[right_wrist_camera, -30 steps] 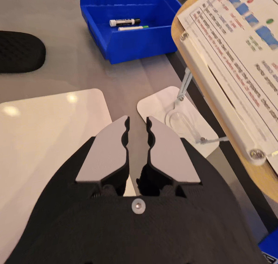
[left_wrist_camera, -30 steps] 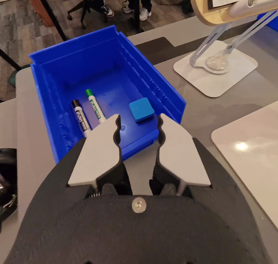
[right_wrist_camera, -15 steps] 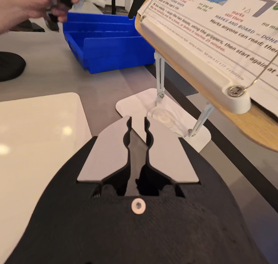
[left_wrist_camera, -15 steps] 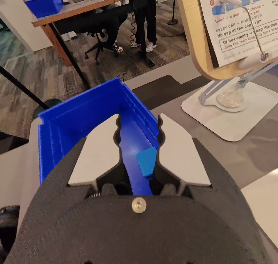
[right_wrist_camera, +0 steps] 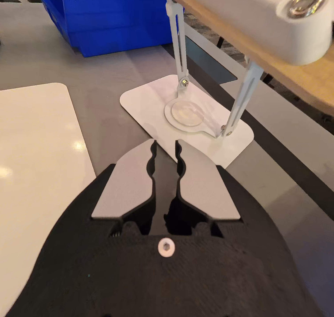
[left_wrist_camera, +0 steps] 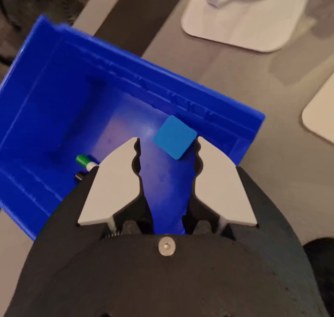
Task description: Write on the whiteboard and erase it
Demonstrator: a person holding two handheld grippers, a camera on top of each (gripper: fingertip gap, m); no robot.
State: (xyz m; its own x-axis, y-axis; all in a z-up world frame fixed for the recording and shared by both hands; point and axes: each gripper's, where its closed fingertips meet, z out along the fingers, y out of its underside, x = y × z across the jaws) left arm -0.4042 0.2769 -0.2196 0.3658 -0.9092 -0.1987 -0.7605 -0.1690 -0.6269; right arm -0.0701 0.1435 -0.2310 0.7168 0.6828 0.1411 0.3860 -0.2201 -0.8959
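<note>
In the left wrist view, a blue bin (left_wrist_camera: 54, 91) holds a light blue square eraser (left_wrist_camera: 174, 136), a green-capped marker (left_wrist_camera: 83, 161) and a black-capped marker (left_wrist_camera: 79, 176). My left gripper (left_wrist_camera: 166, 139) is open and empty and points down into the bin. The eraser lies on the bin floor just ahead of the right fingertip (left_wrist_camera: 200, 143), and the pads do not press on it. The markers are partly hidden behind my left finger. My right gripper (right_wrist_camera: 166, 142) is open a little and empty. It hangs over the grey table beside the whiteboard (right_wrist_camera: 36, 136).
A white stand base (right_wrist_camera: 180, 113) with two metal struts carries a tilted wooden board (right_wrist_camera: 271, 51) just ahead of and above my right gripper. The bin (right_wrist_camera: 112, 22) stands at the far left of the right wrist view. A whiteboard corner (left_wrist_camera: 321, 120) lies right of the bin.
My left gripper has moved over the bin, tipped down towards its floor and opened wider near the eraser. My right gripper has moved forward and lower towards the stand base, still empty.
</note>
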